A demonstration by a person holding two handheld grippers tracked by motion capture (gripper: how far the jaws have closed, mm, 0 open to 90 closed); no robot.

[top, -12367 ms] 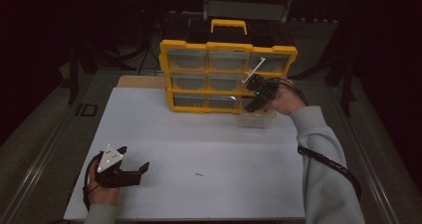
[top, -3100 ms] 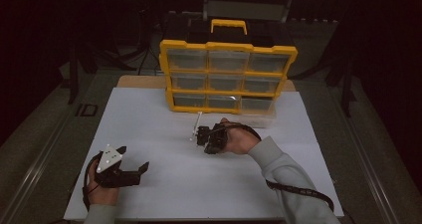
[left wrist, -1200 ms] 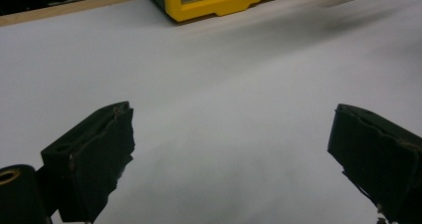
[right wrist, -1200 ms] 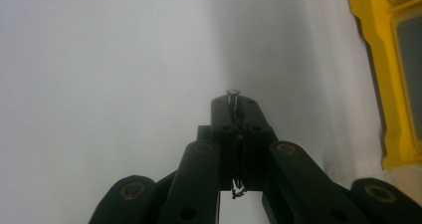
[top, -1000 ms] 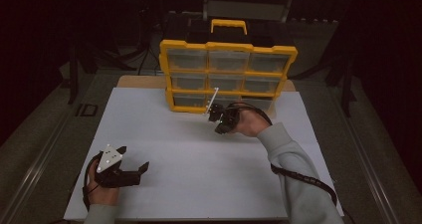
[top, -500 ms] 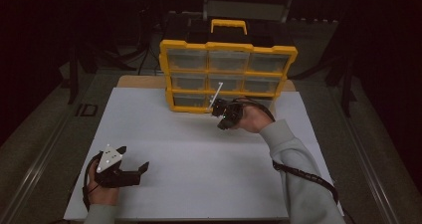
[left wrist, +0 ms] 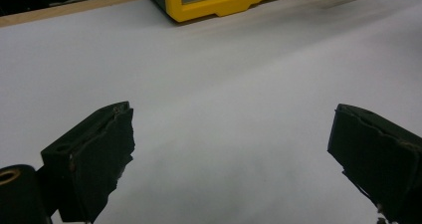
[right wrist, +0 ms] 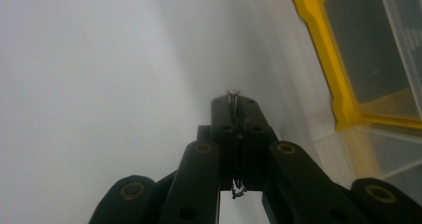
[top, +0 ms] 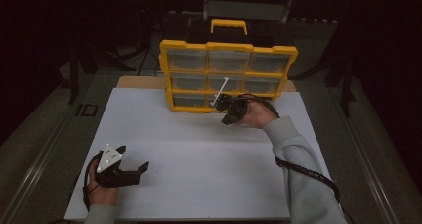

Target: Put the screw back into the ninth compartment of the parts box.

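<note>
My right gripper (top: 225,118) hovers just in front of the yellow drawer organizer (top: 227,50), at its bottom row. In the right gripper view its jaws (right wrist: 233,109) are shut on a small metal screw (right wrist: 232,91), whose head sticks out past the tips. A clear plastic drawer (right wrist: 383,154) lies on the table right beside that gripper, below the organizer's yellow frame (right wrist: 318,50). My left gripper (top: 133,158) rests on the white table at the near left. Its jaws (left wrist: 231,129) stand wide open with nothing between them.
The white tabletop (top: 199,159) spreads between the two hands. The organizer (left wrist: 219,5) stands upright at the table's far edge, with a black and yellow handle (top: 228,25) on top. Dark floor and stands surround the table.
The right hand came up from mid-table toward the organizer, screw in its jaws; in the last second it only edged right. The left hand kept still.
</note>
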